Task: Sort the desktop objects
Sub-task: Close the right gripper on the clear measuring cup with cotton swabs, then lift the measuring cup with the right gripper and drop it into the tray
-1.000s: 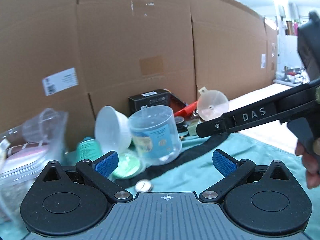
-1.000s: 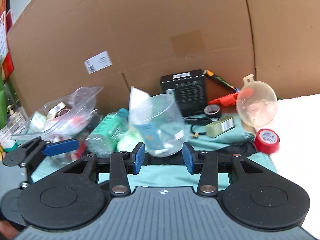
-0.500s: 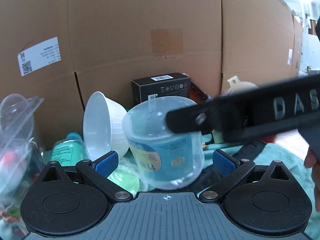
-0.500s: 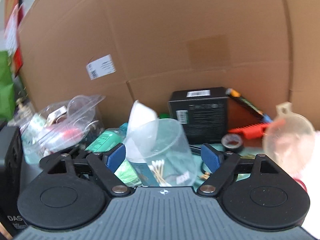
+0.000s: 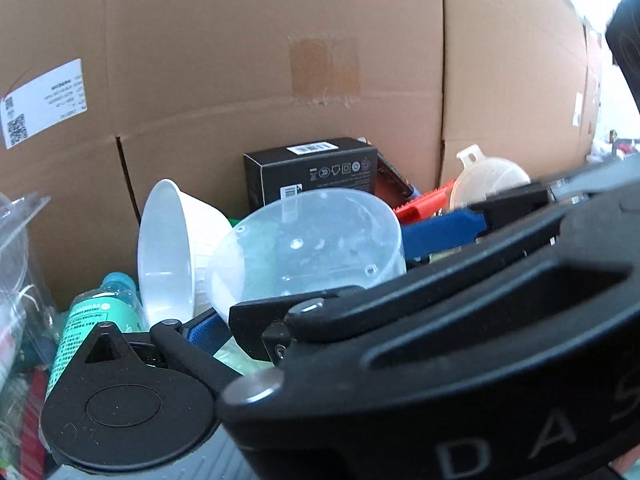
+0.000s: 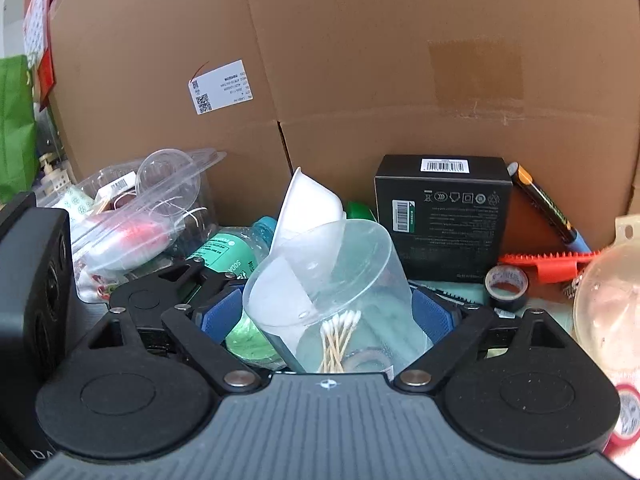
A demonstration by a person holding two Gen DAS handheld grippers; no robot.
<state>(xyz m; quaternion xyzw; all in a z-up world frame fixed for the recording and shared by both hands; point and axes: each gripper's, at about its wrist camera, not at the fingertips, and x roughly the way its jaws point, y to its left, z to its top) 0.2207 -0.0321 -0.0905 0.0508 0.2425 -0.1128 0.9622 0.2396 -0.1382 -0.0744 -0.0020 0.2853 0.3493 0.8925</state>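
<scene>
Each gripper [image 6: 328, 316] is matte black with 2 blue pads [image 6: 430, 314], silver screws, and grey "DAS" lettering.

A cardboard wall [image 6: 400, 80] closes off the back. Against it stand a black box [image 6: 444, 216] and a tilted white bowl [image 6: 308, 204]. A clear tub of cotton swabs [image 6: 332, 292] fills the gap between the right claw [image 6: 326, 314] pads. A bag of clutter [image 6: 140, 216] crowds the left; a funnel [image 6: 608, 304] and tape roll [image 6: 506, 286] crowd the right.

R gripper [image 6: 328, 312] jaws wide – crossing over L gripper [image 5: 208, 332].
</scene>
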